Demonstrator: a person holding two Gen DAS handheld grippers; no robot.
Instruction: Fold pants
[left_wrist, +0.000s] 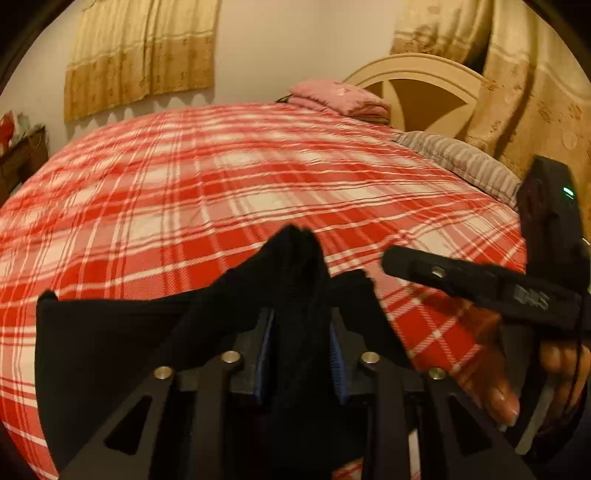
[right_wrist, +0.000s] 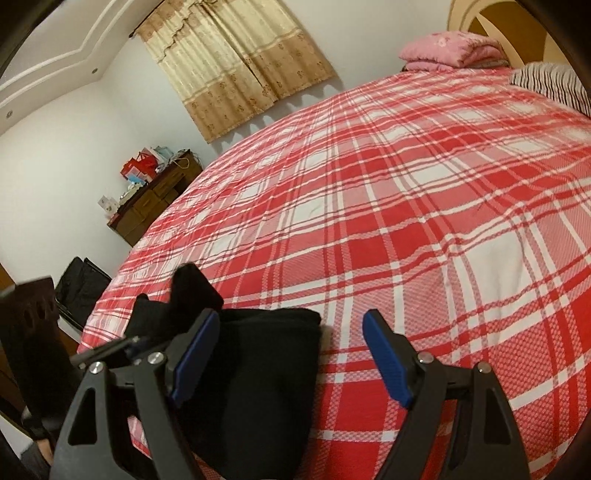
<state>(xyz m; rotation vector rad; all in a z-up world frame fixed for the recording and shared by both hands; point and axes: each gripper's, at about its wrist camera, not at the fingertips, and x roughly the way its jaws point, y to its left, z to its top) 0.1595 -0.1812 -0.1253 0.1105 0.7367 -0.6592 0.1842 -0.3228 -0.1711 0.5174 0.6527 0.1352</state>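
The black pants (left_wrist: 110, 343) lie at the near edge of the red plaid bed (left_wrist: 229, 177). My left gripper (left_wrist: 301, 350) is shut on a bunched fold of the pants and lifts it off the bed. In the right wrist view the pants (right_wrist: 258, 376) show as a folded black stack under my right gripper (right_wrist: 291, 358), which is open with nothing between its blue pads (right_wrist: 388, 365). The right gripper also shows in the left wrist view (left_wrist: 461, 284), just right of the held fold, with the hand behind it.
A folded pink blanket (left_wrist: 336, 98) and a striped pillow (left_wrist: 461, 162) lie by the headboard (left_wrist: 417, 74). A brown dresser (right_wrist: 155, 199) with red bags stands beyond the bed's left side. A black bag (right_wrist: 79, 288) sits on the floor.
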